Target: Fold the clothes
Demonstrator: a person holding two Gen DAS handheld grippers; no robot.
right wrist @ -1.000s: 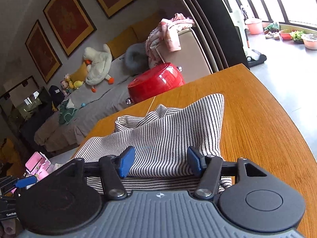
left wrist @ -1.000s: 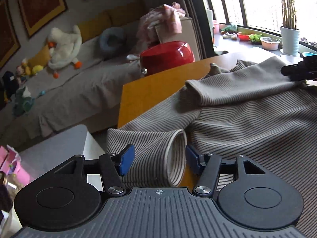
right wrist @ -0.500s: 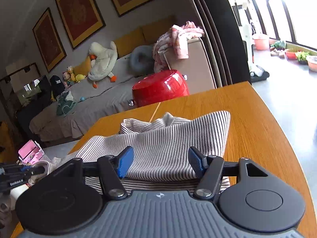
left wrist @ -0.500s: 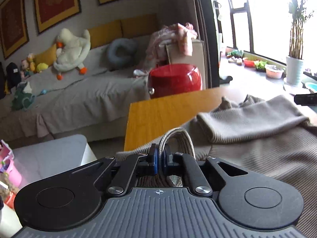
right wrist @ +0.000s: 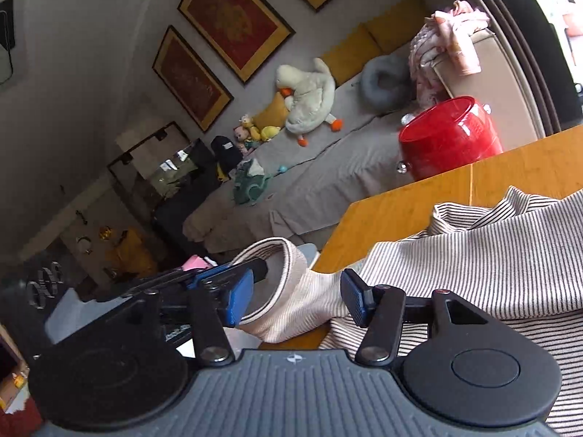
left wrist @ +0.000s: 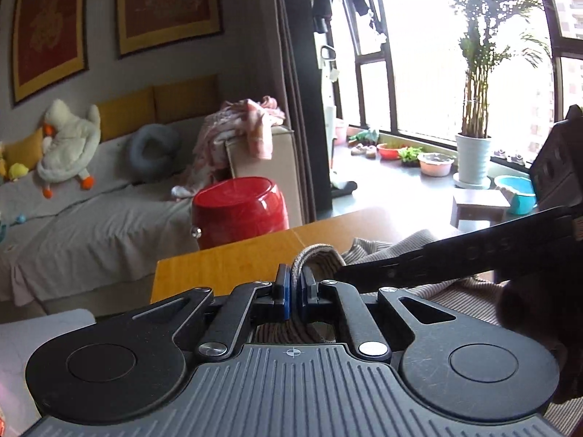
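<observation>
Near the left edge of the wooden surface, your left claw is pinched tight on the sleeve cuff of the striped sweater. Your right claw is spread wide around that same sleeve, just past the surface edge. Bare wood lies open beyond the sweater, toward the red bucket.

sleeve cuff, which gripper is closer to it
Left. The left gripper is shut on the sleeve cuff; the right gripper is open, straddling the sleeve just behind it.
</observation>
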